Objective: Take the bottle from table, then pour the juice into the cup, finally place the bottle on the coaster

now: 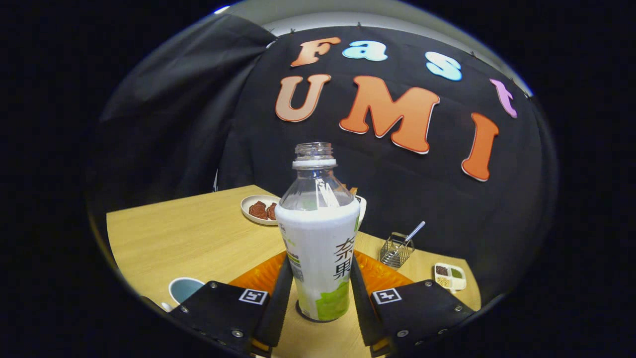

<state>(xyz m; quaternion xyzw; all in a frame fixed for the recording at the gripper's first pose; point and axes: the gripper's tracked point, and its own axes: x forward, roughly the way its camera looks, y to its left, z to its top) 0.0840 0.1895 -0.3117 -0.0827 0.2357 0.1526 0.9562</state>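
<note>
An uncapped clear bottle with a white and green label stands upright between my fingers. Its base rests on a dark round coaster on the wooden table. My gripper is shut on the bottle, one finger against each side of the lower label. A cup with a pale blue inside stands to the left of my left finger, partly hidden by it; what it holds cannot be made out.
An orange textured mat lies just beyond the fingers behind the bottle. Farther back are a white plate of red-brown snacks, a white mug behind the bottle, a wire holder with a spoon and a small divided dish.
</note>
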